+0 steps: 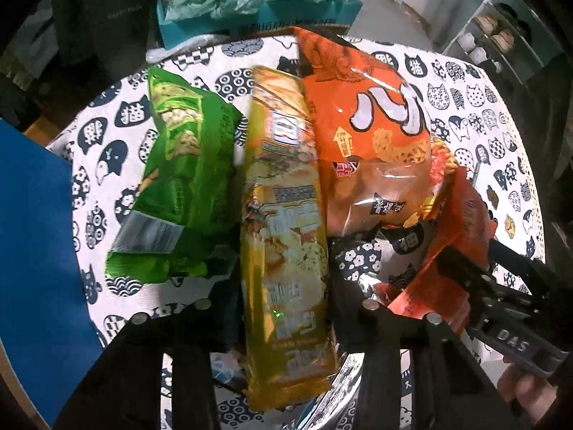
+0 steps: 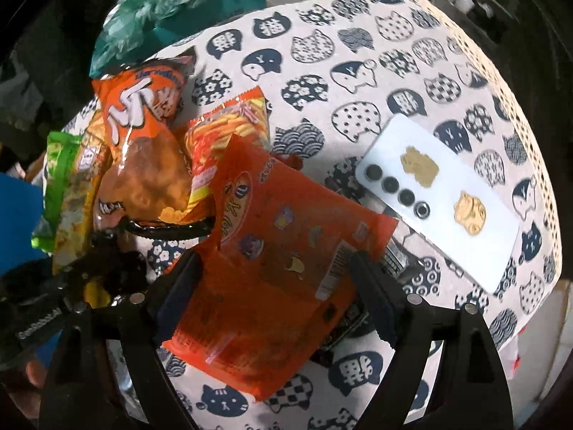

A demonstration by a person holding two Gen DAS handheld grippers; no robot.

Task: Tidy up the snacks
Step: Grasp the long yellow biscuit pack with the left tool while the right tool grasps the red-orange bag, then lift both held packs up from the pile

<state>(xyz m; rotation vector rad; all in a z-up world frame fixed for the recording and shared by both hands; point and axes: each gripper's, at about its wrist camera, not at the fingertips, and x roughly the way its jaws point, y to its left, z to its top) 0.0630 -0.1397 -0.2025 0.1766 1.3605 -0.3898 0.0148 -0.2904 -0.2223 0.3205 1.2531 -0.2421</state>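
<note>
Snack packs lie on a table with a cat-print cloth (image 1: 465, 107). In the left wrist view a green pack (image 1: 175, 186), a long yellow pack (image 1: 286, 233) and a big orange pack (image 1: 372, 136) lie side by side. My left gripper (image 1: 283, 308) is shut on the yellow pack's near end. My right gripper (image 2: 275, 283) is shut on a flat red-orange pack (image 2: 286, 251), held just above the cloth; it also shows in the left wrist view (image 1: 451, 251). A small red-yellow pack (image 2: 229, 129) lies behind it.
A white phone (image 2: 440, 200) lies face down on the cloth at the right. A teal box with crumpled plastic (image 1: 258, 3) stands past the table's far edge. A blue surface (image 1: 35, 251) is at the left. Shelves (image 1: 494, 36) stand at far right.
</note>
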